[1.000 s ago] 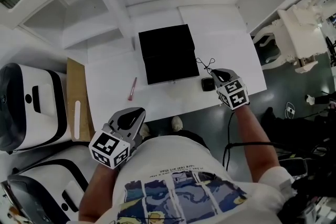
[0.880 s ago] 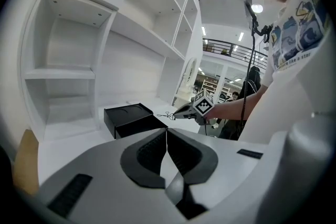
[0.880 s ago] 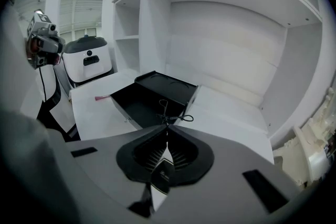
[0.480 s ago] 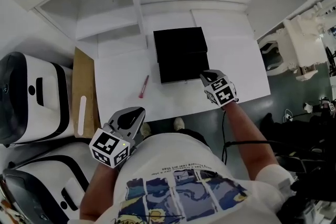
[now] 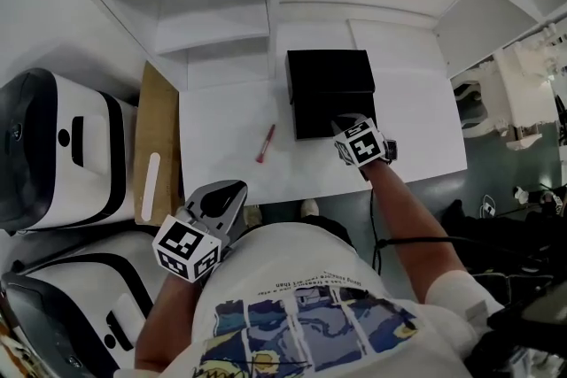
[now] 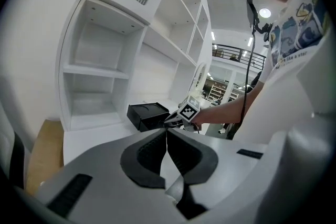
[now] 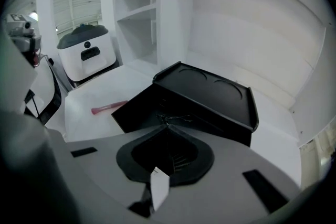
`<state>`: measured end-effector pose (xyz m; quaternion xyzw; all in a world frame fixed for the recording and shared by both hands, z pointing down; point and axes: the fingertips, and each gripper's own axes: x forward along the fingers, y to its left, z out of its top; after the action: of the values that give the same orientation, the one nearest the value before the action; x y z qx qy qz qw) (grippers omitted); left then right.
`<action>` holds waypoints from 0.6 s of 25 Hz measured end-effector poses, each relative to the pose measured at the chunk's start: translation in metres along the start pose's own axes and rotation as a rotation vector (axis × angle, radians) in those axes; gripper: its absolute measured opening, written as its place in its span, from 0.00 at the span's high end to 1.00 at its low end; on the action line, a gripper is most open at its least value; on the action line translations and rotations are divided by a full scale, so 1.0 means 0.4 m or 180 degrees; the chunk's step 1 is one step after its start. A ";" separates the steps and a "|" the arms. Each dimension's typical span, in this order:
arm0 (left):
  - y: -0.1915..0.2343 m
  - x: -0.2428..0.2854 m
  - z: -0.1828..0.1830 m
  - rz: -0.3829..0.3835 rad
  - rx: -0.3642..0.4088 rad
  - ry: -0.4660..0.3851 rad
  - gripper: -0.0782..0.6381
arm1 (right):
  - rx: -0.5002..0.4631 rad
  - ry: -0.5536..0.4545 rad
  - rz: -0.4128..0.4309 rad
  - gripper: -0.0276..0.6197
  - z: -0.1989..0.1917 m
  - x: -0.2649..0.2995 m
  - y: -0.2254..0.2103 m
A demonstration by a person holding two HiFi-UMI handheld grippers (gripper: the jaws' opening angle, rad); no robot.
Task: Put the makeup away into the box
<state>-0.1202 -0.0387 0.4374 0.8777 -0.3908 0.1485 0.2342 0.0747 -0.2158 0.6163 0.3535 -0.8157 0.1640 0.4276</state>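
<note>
I judge the step in hand to be a drop-off. My right gripper (image 7: 168,124) is closed, and a thin wiry piece (image 7: 181,117) looks pinched at its very tips, right at the open front of the black box (image 7: 210,94); what that piece is I cannot tell. The next move, as I read it, calls for easing the tips a little further over the dark compartment and parting the jaws there; so slight a thing may snag on a pad or on the box's edge, so I would release low and draw back straight.

After that, 1 pink stick (image 5: 265,143) lies flat on the table to the left of the box, apart from it and from both grippers. A small dark item (image 5: 391,150) sits just beside my right hand near the front edge; I cannot make out what it is. My left gripper (image 6: 167,132) has its jaws together on nothing and hangs off the table's front edge, close to my body; it would have to open before it could take the stick.

The white table (image 5: 221,124) is plain and bright, with the box toward its back edge. White shelving (image 5: 213,22) stands behind it, its cubbies bare. A wood-coloured board (image 5: 158,128) lies along the table's left side, and 2 large white-and-black machines (image 5: 53,146) sit beyond it; grey floor shows on the right.
</note>
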 end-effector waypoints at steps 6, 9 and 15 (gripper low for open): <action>0.038 -0.038 -0.021 0.0013 -0.0031 0.0030 0.87 | 0.0156 0.0140 -0.0052 0.91 0.016 0.055 0.028; 0.055 -0.056 -0.031 0.0018 -0.0047 0.0043 0.87 | 0.0198 0.0204 -0.0076 0.91 0.018 0.074 0.041; 0.077 -0.084 -0.051 -0.0015 -0.0058 0.0088 0.87 | 0.0211 0.0300 -0.0086 0.91 0.023 0.088 0.067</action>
<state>-0.1669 -0.0255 0.4489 0.8743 -0.3868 0.1564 0.2479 0.0366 -0.2178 0.6404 0.3704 -0.7839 0.2016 0.4558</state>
